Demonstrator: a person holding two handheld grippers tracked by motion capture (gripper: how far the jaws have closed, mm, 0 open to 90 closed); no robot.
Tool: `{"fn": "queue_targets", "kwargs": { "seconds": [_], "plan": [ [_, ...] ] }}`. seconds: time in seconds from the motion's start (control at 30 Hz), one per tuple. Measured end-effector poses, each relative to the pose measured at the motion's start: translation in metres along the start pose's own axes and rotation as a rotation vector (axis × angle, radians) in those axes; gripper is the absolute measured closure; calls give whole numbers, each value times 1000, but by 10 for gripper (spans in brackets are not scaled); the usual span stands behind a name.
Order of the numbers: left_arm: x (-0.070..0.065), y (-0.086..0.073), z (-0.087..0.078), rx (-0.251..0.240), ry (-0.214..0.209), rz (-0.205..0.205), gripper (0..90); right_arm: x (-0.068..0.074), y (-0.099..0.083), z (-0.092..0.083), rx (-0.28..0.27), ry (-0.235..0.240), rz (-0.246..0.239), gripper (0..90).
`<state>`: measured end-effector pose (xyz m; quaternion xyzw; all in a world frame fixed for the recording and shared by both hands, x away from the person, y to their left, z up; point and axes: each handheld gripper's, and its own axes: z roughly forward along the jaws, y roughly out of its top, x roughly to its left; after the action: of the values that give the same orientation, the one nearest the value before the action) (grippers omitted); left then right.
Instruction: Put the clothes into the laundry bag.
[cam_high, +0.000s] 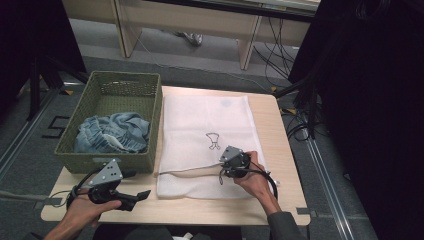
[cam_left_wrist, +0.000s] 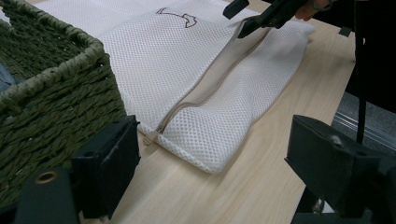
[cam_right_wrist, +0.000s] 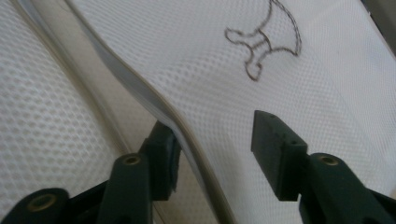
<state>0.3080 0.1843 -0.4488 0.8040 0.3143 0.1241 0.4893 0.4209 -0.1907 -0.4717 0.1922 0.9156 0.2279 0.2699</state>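
While the person's left gripper (cam_high: 142, 194) rests idle near the table's front left corner, jaws spread wide and holding nothing, the right gripper (cam_high: 226, 169) works at a white mesh laundry bag (cam_high: 207, 125) spread flat across the middle of the light wooden table (cam_high: 280, 150). Seen from the right gripper view, one black jaw sits under the raised edge of the bag's opening (cam_right_wrist: 154, 105) and the other hangs above the mesh, so the fabric lip lies between them; the jaws stand partly apart and the pads do not yet press on the cloth. A small outlined emblem (cam_right_wrist: 264, 39) is stitched on the mesh just beyond the jaws. From the left gripper view, the bag's long zipper line (cam_left_wrist: 205, 88) runs from its pull tab (cam_left_wrist: 150, 136) at the near corner up towards the right gripper (cam_left_wrist: 250, 21), which bears on the seam at the far end.

Just beside the bag's left edge stands a green woven basket (cam_high: 107, 160), touching or nearly touching the mesh. Inside it lies a crumpled piece of blue denim clothing (cam_high: 115, 132). The person's hands enter from the table's near side, the right one in a grey sleeve (cam_high: 285, 225).
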Motion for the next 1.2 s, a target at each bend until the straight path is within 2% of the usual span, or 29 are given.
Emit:
{"fn": "queue_targets", "kwargs": {
  "seconds": [0.13,0.27,0.37,0.4,0.43,0.47,0.53,0.6,0.67,0.7,0.77,0.87,0.9,0.93,0.97,1.0,1.03,1.07,1.1,1.13,1.17,1.2],
  "plan": [
    [1,0,-1,10,8,10,161,2,6,-2,-4,19,9,715],
    [1,1,0,5,10,5,166,-3,11,-8,-30,13,44,788],
    [4,4,-3,-5,11,30,166,-7,14,-12,-46,5,69,809],
    [5,6,-4,-15,27,15,167,-9,16,-14,-56,1,77,813],
    [7,8,-7,-14,53,21,174,-13,17,-16,-64,-2,68,818],
    [8,10,-11,-24,77,21,179,-14,18,-18,-63,-9,93,822],
    [14,16,-19,-35,106,48,179,-17,20,-22,-80,-14,113,824],
    [23,26,-29,-50,157,26,179,-20,21,-24,-92,-19,125,824],
    [31,35,-37,-49,178,9,178,-22,22,-25,-93,-17,105,825],
    [36,40,-42,-31,202,2,176,-23,23,-26,-98,-21,101,826],
    [49,53,-48,-33,237,-5,174,-23,23,-26,-98,-22,99,826],
    [73,71,-54,4,312,-31,167,-24,26,-28,-97,-24,105,827],
    [82,77,-55,58,331,-14,162,-25,26,-28,-101,-23,99,828],
    [94,83,-54,138,354,35,153,-24,28,-29,-96,-20,134,829],
    [104,87,-53,179,375,39,154,-27,28,-30,-104,-20,126,830],
    [113,89,-48,166,392,-1,152,-27,29,-30,-103,-25,141,832],
    [123,90,-45,191,377,-18,150,-29,29,-31,-105,-26,145,834],
    [130,90,-41,197,373,-36,151,-32,30,-31,-113,-25,125,834],
    [138,90,-33,187,373,-65,151,-32,31,-31,-112,-25,132,834],
    [149,89,-26,221,367,-66,150,-33,32,-31,-116,-23,126,834],
    [154,89,-21,233,356,-82,150,-33,32,-32,-114,-23,134,834],
    [160,90,-15,247,364,-97,151,-33,33,-32,-113,-21,148,833]
  ]
}}
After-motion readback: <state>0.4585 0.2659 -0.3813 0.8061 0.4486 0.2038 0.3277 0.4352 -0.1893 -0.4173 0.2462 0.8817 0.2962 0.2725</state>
